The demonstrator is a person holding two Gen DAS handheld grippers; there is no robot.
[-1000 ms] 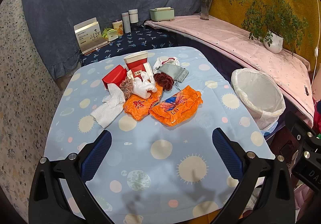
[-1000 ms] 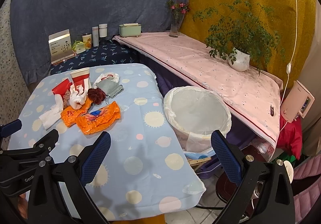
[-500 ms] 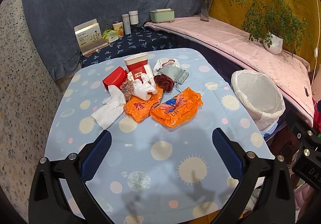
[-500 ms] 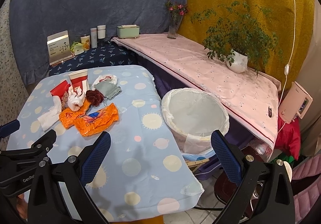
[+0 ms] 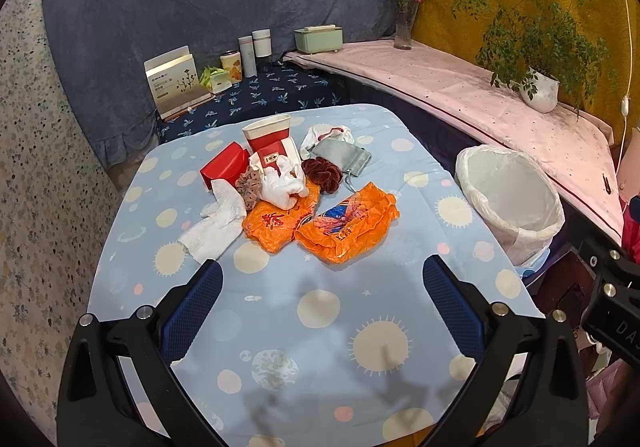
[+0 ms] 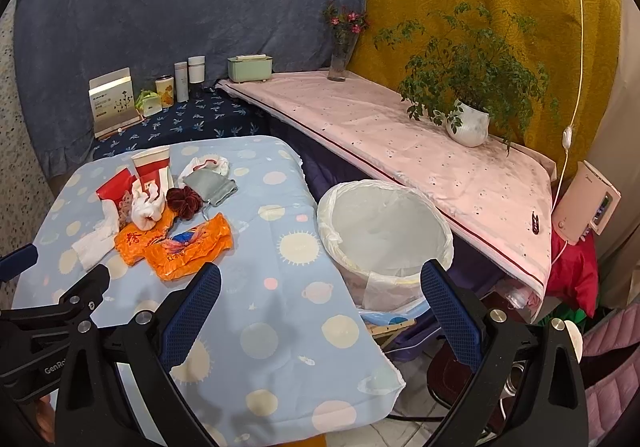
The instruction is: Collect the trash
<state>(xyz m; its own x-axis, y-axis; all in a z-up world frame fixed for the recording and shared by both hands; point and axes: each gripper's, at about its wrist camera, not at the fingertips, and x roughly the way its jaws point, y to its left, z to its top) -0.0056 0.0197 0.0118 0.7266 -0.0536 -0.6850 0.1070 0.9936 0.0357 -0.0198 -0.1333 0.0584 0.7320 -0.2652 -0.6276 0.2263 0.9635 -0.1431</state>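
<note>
Trash pile, toward the table's [image 5: 320,327] far edge: two crinkled orange wrappers [image 5: 348,227], one crumpled white tissue [image 5: 216,227], one red-and-white paper cup [image 5: 268,135]. Round white-lined bin [image 6: 384,231] just beside the table's right edge. Your left gripper [image 5: 322,307] and right gripper [image 6: 320,307]: fingers spread wide, grasping nothing.

My left gripper [image 5: 322,307] had a matte black frame with silver screw heads and two fingers faced in dark blue, fine-gridded pads [image 5: 192,311]. My right gripper [image 6: 320,311] looked the same. At the lower left of its view the other tool's black body carried white lettering reading "GenRo", cut off.
</note>
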